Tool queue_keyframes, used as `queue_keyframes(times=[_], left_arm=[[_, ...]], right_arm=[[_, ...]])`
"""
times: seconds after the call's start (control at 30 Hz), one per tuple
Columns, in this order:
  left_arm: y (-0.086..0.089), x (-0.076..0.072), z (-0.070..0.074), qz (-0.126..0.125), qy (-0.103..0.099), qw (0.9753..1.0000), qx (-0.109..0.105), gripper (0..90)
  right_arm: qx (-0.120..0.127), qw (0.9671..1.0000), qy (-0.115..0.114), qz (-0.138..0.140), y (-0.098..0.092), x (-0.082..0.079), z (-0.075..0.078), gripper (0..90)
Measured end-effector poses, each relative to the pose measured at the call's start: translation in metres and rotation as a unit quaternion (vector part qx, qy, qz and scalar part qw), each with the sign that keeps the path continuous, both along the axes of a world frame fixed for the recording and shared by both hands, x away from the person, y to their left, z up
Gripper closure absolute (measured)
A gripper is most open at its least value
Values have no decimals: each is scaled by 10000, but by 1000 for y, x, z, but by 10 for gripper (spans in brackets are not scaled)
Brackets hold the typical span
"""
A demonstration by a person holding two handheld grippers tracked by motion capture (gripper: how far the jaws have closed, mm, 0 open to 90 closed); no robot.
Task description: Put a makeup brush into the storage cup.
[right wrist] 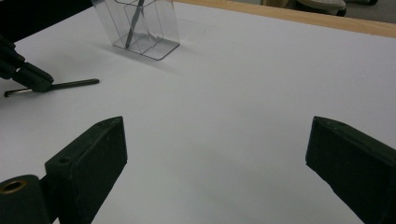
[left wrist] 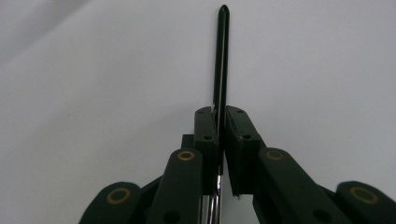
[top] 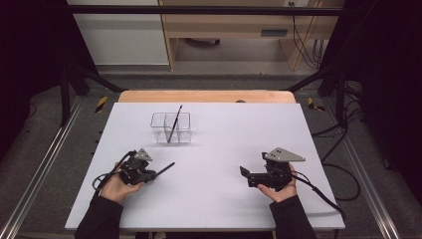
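Left gripper (top: 155,174) is clamping a black pen (top: 165,168), its tip pointing toward two o'clock just over the table (top: 219,199). At twelve o'clock, a clear holder (top: 171,127) is carrying what looks like another pen (top: 174,123). Right gripper (top: 245,174) is sitting with jaws wide apart.

Left hand-held gripper (top: 154,174) clamped (right hand-held gripper (top: 245,175) gaping), both low

pen (left wrist: 221,60) | slim, black | lying level, just above table, near L edge
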State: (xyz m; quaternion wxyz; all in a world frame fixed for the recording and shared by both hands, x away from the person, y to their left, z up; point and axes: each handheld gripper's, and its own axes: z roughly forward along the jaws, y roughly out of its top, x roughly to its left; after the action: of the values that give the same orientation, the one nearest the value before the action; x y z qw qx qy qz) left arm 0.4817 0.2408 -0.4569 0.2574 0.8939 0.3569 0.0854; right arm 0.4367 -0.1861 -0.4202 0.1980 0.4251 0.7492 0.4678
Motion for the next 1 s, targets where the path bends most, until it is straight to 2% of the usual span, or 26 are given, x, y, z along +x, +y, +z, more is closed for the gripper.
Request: queue_keyframes(times=[0.17, 0.33, 0.57, 0.83, 1.0], left_arm=[[-2, -1, 0, 65, 18, 10000, 22, 831], [-2, -1, 0, -9, -14, 10000, 62, 824], [-3, -1, 1, -60, -79, 9999, 122, 710], [-7, 0, 11, -152, -198, 9994, 220, 579], [-12, 4, 16, -267, -148, 9985, 454, 504]], right_arm=[[2, 10000, 1, -1, 0, 0, 0, 57], [10, 10000, -6, 4, 0, 0, 0, 57], [18, 10000, -11, -8, -1, 0, 1, 57], [19, 10000, -29, -10, -2, 0, 2, 57], [26, 10000, -43, -21, -4, 0, 4, 57]])
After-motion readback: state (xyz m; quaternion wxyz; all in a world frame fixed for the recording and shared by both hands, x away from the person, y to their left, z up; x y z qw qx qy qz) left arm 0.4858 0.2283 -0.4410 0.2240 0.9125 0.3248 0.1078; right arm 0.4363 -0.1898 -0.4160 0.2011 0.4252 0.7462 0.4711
